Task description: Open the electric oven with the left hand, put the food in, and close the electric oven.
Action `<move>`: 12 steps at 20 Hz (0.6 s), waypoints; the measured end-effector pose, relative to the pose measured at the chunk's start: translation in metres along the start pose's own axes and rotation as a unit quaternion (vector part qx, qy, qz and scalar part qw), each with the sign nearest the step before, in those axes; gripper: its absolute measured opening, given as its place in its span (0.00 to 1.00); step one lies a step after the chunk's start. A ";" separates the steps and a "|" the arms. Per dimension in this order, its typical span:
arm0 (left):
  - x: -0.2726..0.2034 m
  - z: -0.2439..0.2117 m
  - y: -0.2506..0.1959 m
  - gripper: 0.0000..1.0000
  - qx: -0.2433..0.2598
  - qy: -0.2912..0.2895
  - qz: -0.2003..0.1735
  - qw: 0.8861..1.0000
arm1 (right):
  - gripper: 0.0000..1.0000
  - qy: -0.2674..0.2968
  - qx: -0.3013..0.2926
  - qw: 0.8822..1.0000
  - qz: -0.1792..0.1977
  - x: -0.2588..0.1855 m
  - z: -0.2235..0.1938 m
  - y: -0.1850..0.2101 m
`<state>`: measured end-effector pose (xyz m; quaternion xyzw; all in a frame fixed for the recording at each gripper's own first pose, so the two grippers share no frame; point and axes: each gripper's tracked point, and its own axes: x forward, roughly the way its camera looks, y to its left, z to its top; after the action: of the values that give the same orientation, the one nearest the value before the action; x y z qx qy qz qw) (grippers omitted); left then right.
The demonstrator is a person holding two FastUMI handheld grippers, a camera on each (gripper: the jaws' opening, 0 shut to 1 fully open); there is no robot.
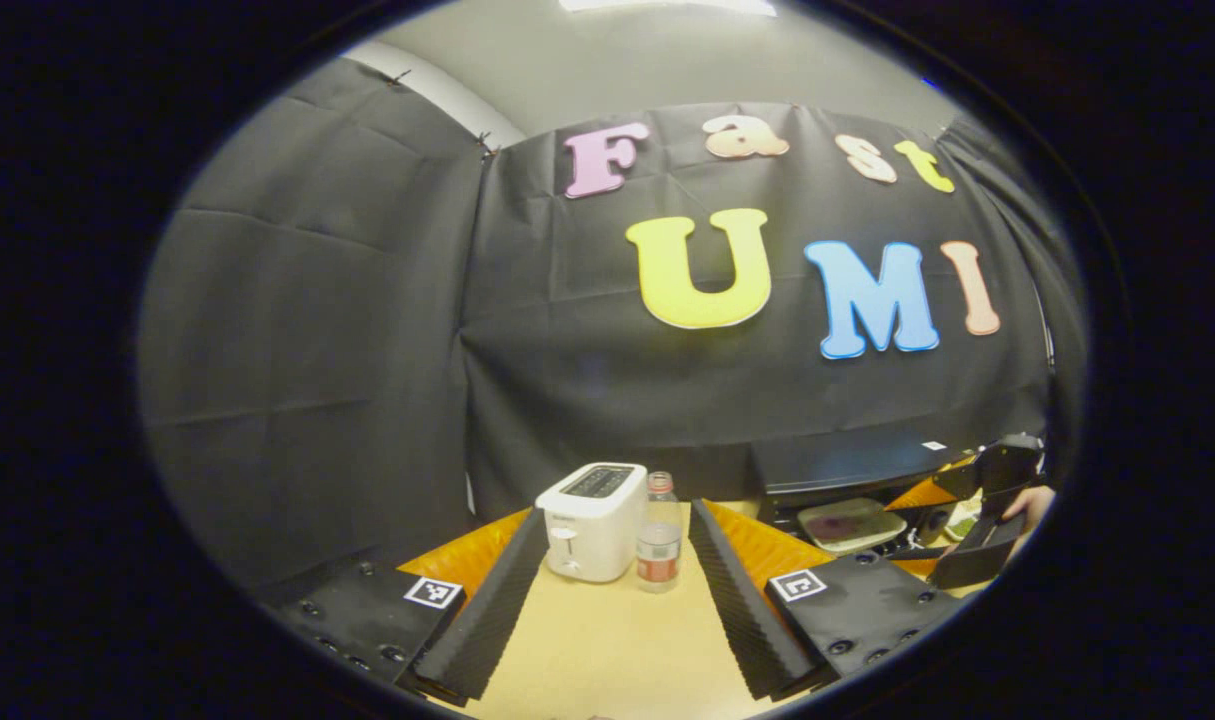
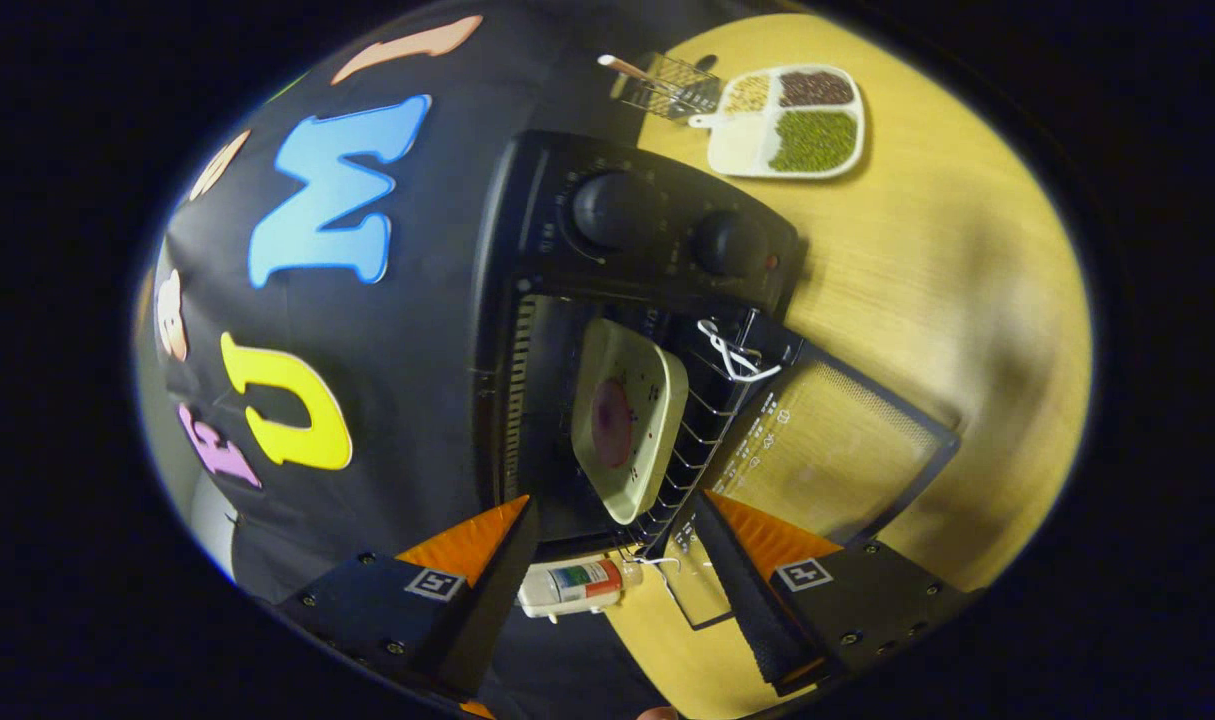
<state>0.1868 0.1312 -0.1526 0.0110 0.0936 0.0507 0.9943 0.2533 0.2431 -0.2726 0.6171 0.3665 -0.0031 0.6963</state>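
Now black electric oven [image 2: 647, 240] door [image 2: 827, 450] open, square cream plate with purplish food [image 2: 627, 415] on rack inside, probably fully seated. Left gripper [image 1: 617, 590] jaws released; right gripper [image 2: 607, 560] jaws released, just before oven.

You have the plate [image 2: 629, 420] on the rack inside the open oven [image 2: 607, 330]; the toaster [image 1: 592, 520] stands just left of the bottle [image 1: 659, 545] on the table [image 1: 607, 640].

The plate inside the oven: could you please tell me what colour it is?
The plate is pale cream with a reddish-purple patch in the middle, clearest in the right gripper view.
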 end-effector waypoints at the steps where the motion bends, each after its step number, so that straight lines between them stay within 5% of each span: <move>1: 0.001 -0.003 -0.012 1.00 -0.004 0.002 -0.011 1.000 | 0.97 0.000 -0.026 1.000 0.005 -0.011 0.001 0.002; 5: -0.002 -0.020 -0.062 1.00 -0.020 0.022 -0.059 0.998 | 0.97 -0.012 -0.154 0.988 0.018 -0.063 0.010 0.003; 8: -0.008 -0.041 -0.099 0.93 -0.027 0.046 -0.091 0.994 | 0.97 -0.034 -0.250 0.967 0.025 -0.104 0.020 0.002; 12: -0.019 -0.072 -0.143 1.00 -0.019 0.082 -0.128 0.988 | 0.97 -0.072 -0.347 0.935 0.025 -0.148 0.042 0.001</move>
<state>0.1686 -0.0117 -0.2244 -0.0245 0.1747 -0.0750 0.9815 0.1667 0.1413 -0.1969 0.3444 0.2783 0.0970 0.8913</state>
